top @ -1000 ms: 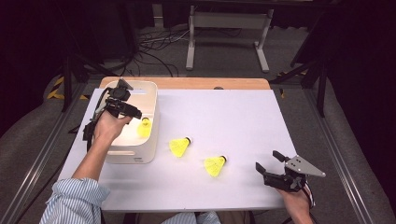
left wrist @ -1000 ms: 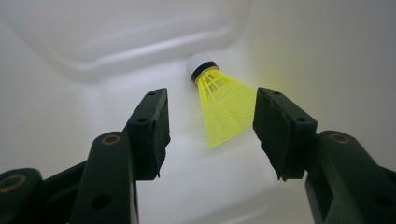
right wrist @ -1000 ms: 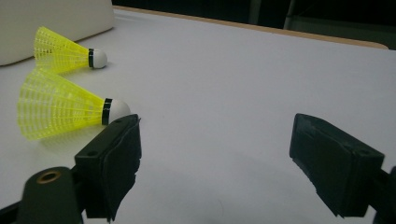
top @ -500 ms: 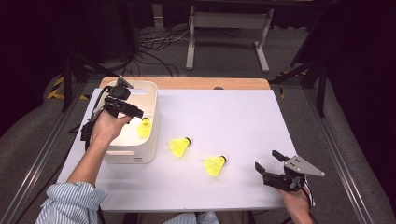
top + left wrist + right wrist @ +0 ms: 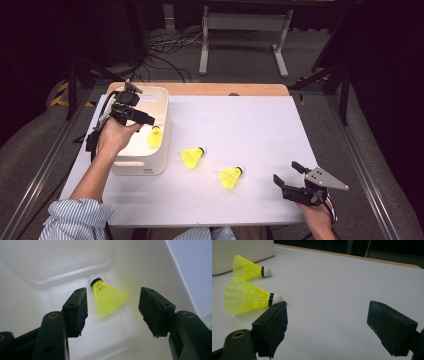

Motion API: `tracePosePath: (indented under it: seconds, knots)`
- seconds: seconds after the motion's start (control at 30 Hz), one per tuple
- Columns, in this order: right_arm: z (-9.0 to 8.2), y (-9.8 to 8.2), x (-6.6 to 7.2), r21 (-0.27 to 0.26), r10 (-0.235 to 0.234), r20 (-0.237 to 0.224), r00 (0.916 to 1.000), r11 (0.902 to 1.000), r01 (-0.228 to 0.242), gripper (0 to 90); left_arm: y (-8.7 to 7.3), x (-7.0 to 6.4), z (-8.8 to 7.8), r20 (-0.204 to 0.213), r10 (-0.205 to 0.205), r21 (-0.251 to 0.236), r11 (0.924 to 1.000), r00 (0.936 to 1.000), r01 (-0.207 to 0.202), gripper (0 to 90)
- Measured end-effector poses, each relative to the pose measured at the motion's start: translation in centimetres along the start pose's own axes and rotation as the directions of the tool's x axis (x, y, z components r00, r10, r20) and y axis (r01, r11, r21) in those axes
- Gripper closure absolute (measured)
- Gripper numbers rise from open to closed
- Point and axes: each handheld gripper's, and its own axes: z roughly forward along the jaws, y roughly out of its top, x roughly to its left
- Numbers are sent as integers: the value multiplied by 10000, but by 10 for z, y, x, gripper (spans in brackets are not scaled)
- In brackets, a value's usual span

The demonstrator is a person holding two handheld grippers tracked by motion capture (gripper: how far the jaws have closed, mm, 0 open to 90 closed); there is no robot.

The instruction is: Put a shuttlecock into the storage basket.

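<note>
1. The left gripper is held over a white plastic bin, a smooth, rounded-cornered box at the left of the worktop.
2. Its fingers, black and blocky with flat pads, stand wide apart; they have just been opening, and nothing is pressed between them.
3. A yellow shuttlecock is seen lying on the bin's glossy floor, below the gap between the fingers and touched by neither; its skirt is a flared plastic mesh cone, its cap white and rounded with a black band.
4. In the high view the same shuttlecock lies against the bin's right wall.
5. Two more shuttlecocks of the same make lie on their sides on the matte white worktop: one just right of the bin, another nearer the front edge.
6. The right gripper is held low at the front right of the worktop, fingers spread wide and empty.
7. The nearer shuttlecock lies just beyond its left finger, whether touching cannot be told.
8. A wooden strip edges the worktop's far side.
</note>
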Motion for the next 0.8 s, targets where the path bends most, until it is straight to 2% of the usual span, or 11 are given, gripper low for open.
tracePosePath:
  seconds: [0.4,0.43,0.67,0.8]
  knots:
    - [1,0,0,-4,-12,-54,10000,10000,12,173,4,-12,-10,272,163,-211,9997,9995,-157,402]
    - [1,0,0,-3,-15,-58,10000,10000,15,173,5,-16,-11,316,267,-267,9993,9991,-259,401]
    - [1,0,0,-2,-20,-59,10000,10000,20,173,9,-20,-14,439,263,-389,9989,9987,-246,400]
    - [1,0,0,-4,-19,-65,10000,10000,19,173,11,-25,-16,470,453,-402,9982,9979,-434,399]
